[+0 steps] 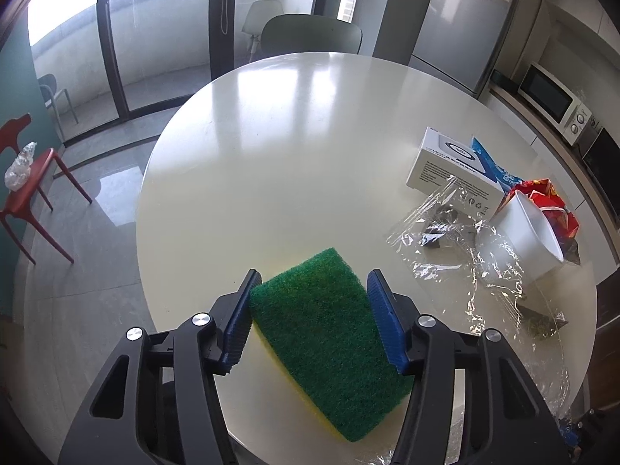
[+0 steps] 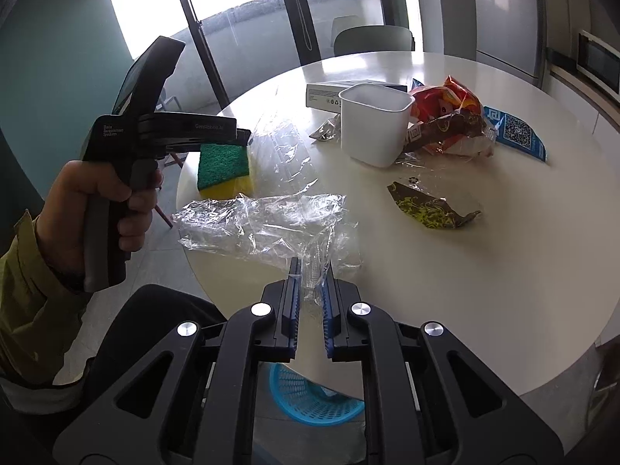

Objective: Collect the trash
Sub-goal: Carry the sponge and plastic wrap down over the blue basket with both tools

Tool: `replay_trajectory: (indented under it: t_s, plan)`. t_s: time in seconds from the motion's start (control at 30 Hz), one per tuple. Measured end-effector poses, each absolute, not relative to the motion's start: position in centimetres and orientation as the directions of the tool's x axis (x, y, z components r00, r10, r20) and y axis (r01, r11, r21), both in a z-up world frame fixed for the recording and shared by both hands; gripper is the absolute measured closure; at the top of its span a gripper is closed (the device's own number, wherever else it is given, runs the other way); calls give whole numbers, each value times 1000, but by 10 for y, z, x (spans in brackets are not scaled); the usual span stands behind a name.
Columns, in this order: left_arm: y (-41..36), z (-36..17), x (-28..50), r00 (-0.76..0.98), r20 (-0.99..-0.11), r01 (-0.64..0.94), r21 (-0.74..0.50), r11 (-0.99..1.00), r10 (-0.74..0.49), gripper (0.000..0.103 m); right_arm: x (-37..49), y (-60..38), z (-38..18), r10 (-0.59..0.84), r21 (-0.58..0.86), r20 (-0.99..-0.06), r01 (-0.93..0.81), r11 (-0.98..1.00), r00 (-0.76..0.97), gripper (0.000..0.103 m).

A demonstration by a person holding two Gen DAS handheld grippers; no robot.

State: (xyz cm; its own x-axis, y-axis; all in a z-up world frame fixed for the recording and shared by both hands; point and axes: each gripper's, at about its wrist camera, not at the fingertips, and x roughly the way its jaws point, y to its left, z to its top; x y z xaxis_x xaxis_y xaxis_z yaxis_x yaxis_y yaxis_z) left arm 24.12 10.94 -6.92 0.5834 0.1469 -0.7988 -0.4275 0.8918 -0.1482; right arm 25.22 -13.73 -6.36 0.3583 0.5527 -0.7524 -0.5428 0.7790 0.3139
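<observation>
Right gripper [image 2: 310, 271]: clenched, clear plastic wrap [image 2: 263, 221] being pinched at near table [image 2: 484, 271] edge.
Left gripper [image 1: 310, 294]: sponge [image 1: 329, 341] being grasped.
Next: wrap probably being carried down to blue basket [image 2: 310, 399].

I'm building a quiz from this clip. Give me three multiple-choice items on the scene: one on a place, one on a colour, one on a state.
1. Where is the blue basket?
A. on the table
B. on the floor below the table edge
C. on the red chair

2. What colour is the sponge's top face?
A. green
B. pink
C. white

3. What is between the right gripper's pads?
A. the white tub
B. nothing
C. clear plastic film

Answers:
1 B: it shows under the table rim, behind the right gripper.
2 A: the scouring side is green, over a yellow layer.
3 C: the film runs into the nearly closed jaws, while the tub stands apart, farther back.
</observation>
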Motion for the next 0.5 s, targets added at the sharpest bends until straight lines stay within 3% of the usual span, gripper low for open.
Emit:
replay_trajectory:
  t_s: [0.03,0.07,0.13,0.5]
  plan:
    - [111,-68,239,592,-794,-425,-160,891,139,57,251,-137,-63,553,314,-751,-541,780,361,94]
    - [111,-66,238,601,-786,-429,-163,889,146,70,250,-138,-62,555,318,-748,-538,781,364,94]
    - [112,-61,237,610,-780,-422,-168,891,142,76,246,-141,-60,564,332,-738,-528,782,371,94]
    - [111,-53,238,623,-773,-396,-183,900,117,84,232,-150,-48,563,341,-717,-498,797,410,94]
